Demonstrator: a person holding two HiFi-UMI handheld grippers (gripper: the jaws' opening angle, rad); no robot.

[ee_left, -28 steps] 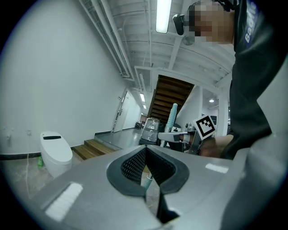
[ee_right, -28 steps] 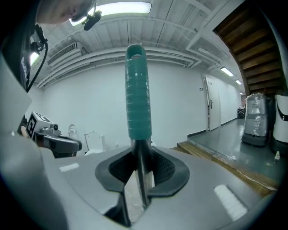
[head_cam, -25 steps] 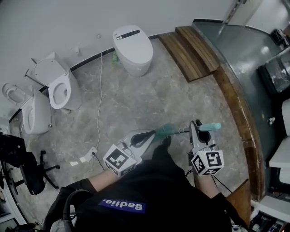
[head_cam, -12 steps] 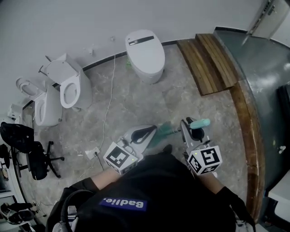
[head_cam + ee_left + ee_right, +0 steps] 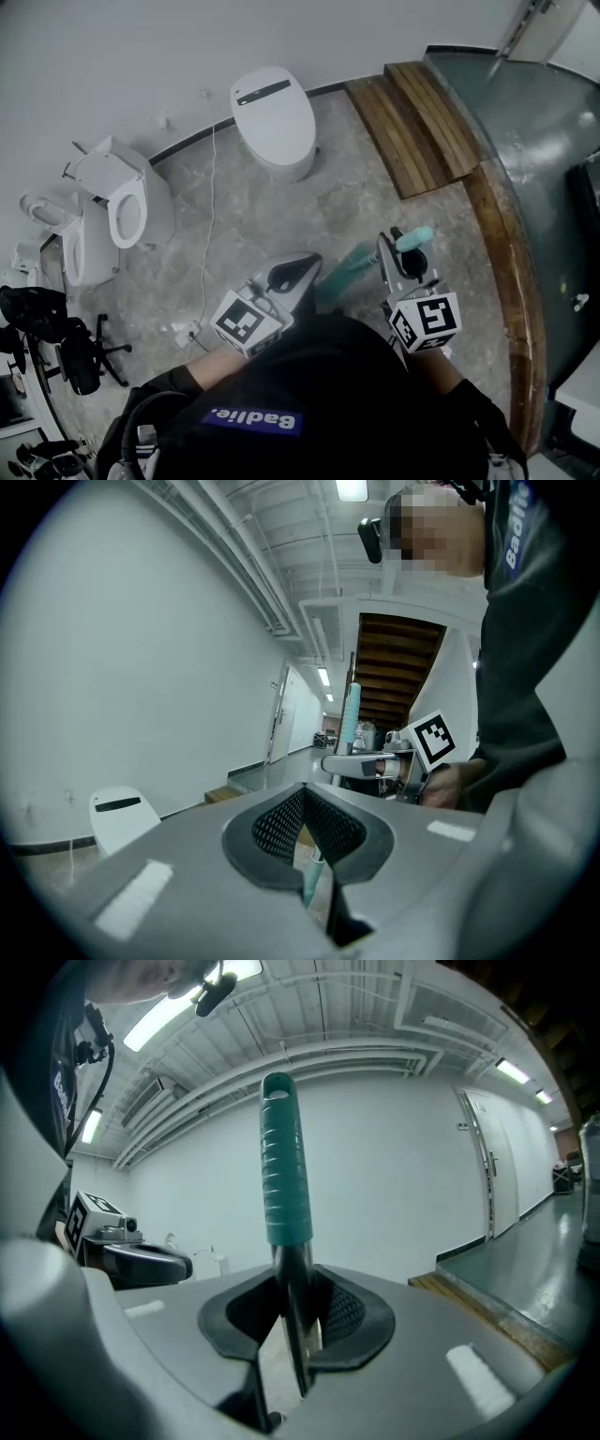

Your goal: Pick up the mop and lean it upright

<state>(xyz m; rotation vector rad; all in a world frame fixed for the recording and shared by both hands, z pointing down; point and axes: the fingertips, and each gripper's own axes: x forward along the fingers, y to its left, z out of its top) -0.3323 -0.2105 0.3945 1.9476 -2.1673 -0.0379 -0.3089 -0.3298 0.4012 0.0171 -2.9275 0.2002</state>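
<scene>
The mop stands nearly upright between my grippers. Its teal grip (image 5: pixel 414 238) rises above my right gripper (image 5: pixel 398 253), which is shut on the metal shaft just below the grip (image 5: pixel 284 1176); the shaft is pinched between the pads (image 5: pixel 298 1326). The mop's teal lower part (image 5: pixel 345 267) shows on the floor between the two grippers. My left gripper (image 5: pixel 305 269) sits just left of it with its pads together (image 5: pixel 305 799) and nothing held. Only a strip of teal shows through the gap behind them. In the left gripper view the mop handle (image 5: pixel 350 719) stands at the right.
A closed white toilet (image 5: pixel 272 117) and two open ones (image 5: pixel 127 202) stand along the white wall. A white cable (image 5: pixel 208 206) runs across the stone floor. Wooden steps (image 5: pixel 417 122) and a curved wooden kerb (image 5: pixel 502 253) lie to the right. An office chair (image 5: pixel 66 352) is at the left.
The mop shaft looks shorter from above, so it stands more upright. The right gripper has lifted slightly with it. The left gripper stays beside the lower teal part.
</scene>
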